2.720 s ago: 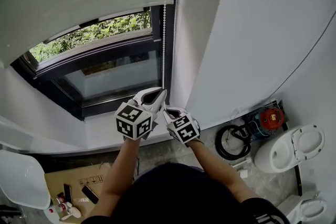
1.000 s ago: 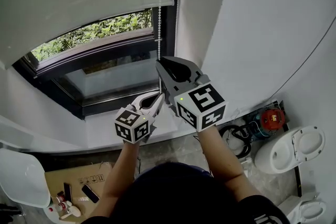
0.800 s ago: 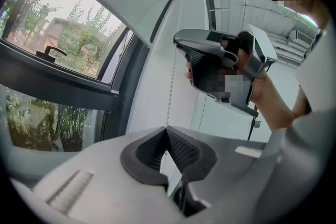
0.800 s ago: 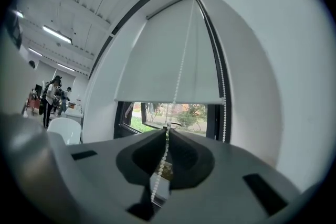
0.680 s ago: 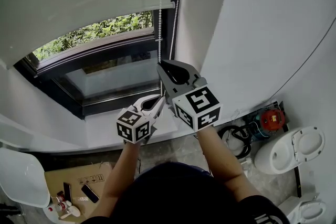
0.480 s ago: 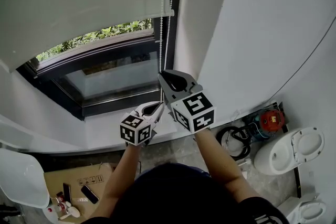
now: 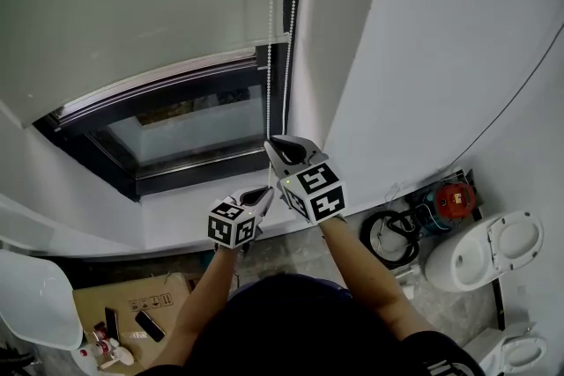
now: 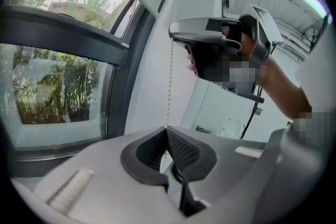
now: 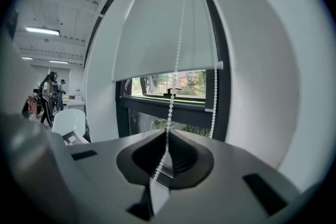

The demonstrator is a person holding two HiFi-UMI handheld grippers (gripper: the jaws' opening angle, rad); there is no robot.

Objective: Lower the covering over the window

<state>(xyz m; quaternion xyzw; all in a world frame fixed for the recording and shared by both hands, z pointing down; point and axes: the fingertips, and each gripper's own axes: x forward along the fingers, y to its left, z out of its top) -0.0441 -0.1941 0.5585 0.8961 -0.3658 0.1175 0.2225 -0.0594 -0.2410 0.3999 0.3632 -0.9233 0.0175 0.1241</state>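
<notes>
1. While both grippers clench one strand of the bead chain (image 7: 269, 57), the right gripper (image 7: 275, 143), whose jaws have just been closing on it, grips above the left gripper (image 7: 264, 191).
2. Above the jaws, the white roller blind (image 7: 132, 4) covers the upper part of the window (image 7: 176, 132).
3. Below the jaws, on the floor: toilet (image 7: 485, 251) and coiled hose (image 7: 388, 238) to the right, cardboard box (image 7: 123, 299) to the left.
</notes>
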